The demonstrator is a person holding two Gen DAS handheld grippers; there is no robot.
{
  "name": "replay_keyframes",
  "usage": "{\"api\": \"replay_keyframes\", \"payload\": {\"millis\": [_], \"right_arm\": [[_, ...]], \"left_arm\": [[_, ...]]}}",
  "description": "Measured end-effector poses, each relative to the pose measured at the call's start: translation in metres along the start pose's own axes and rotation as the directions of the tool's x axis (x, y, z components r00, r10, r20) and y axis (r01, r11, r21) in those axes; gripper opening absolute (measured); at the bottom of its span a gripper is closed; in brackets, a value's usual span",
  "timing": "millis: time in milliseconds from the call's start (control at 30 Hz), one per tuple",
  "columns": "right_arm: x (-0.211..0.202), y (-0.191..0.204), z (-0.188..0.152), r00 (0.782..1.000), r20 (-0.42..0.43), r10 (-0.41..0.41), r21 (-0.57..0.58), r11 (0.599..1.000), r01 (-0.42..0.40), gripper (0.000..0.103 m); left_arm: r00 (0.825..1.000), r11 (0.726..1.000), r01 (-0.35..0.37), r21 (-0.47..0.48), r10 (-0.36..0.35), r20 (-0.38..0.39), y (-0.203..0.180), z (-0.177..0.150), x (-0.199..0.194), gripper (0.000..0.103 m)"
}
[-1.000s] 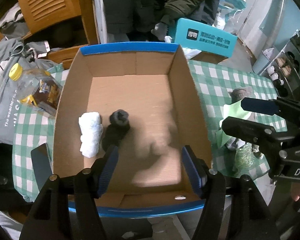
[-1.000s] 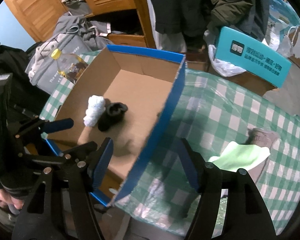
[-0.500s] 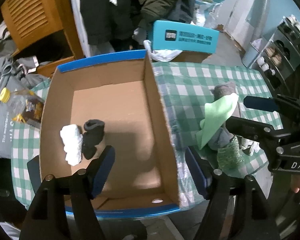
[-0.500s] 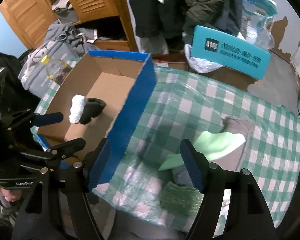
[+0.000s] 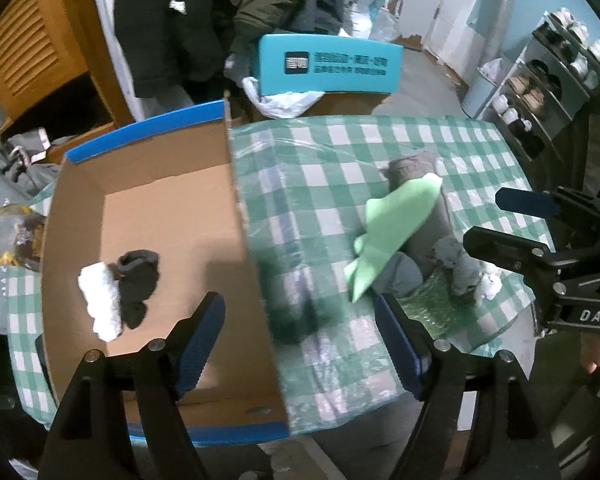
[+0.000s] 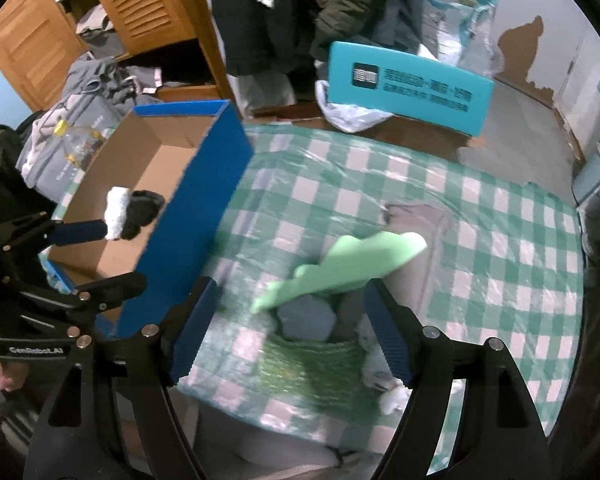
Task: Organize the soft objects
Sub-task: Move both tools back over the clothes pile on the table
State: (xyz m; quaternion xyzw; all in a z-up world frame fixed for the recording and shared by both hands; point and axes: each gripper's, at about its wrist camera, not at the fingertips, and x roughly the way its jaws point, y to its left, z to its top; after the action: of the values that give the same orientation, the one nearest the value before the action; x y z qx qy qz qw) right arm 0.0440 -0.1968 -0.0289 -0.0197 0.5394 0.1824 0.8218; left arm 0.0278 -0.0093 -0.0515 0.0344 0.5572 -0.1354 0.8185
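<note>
Socks heaped near the desk's front edge: a light green sock (image 6: pixel 352 268) draped over a long grey one (image 6: pixel 420 236), a blue-grey bundle (image 6: pixel 308 318) and a green mesh piece (image 6: pixel 312 368) under it. The right tool (image 6: pixel 290 330) hangs over this heap, jaws spreading, nothing pinched; bundle and mesh show between its fingers. The left tool (image 5: pixel 300 338) straddles the right wall of the cardboard box (image 5: pixel 256 264), jaws also spreading, empty. Inside the box a white roll (image 5: pixel 100 304) and a dark sock (image 5: pixel 138 284) lie touching, left of the left tool.

A second ago both tools framed the box; both have since slid toward the heap, and their jaws stand wider.

Checked desk (image 6: pixel 500 240) edges blurred. Small white bits (image 5: pixel 490 284) at the heap's right are too smeared to name. Box front corner is cut off behind the tool's arms.
</note>
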Motion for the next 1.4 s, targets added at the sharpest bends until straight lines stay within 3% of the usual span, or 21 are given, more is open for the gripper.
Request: {"api": "replay_keyframes", "payload": {"millis": [700, 1400], "right_arm": [[0.012, -0.071, -0.041, 0.998, -0.049, -0.051, 0.084, 0.995, 0.055, 0.077], [0.050, -0.087, -0.065, 0.990, -0.128, -0.062, 0.022, 0.998, 0.065, 0.077]], "left_arm": [[0.995, 0.991, 0.035, 0.132, -0.023, -0.096, -0.067, 0.003, 0.042, 0.079], [0.985, 0.988, 0.033, 0.148, -0.008, -0.171, -0.084, 0.006, 0.078, 0.079]]}}
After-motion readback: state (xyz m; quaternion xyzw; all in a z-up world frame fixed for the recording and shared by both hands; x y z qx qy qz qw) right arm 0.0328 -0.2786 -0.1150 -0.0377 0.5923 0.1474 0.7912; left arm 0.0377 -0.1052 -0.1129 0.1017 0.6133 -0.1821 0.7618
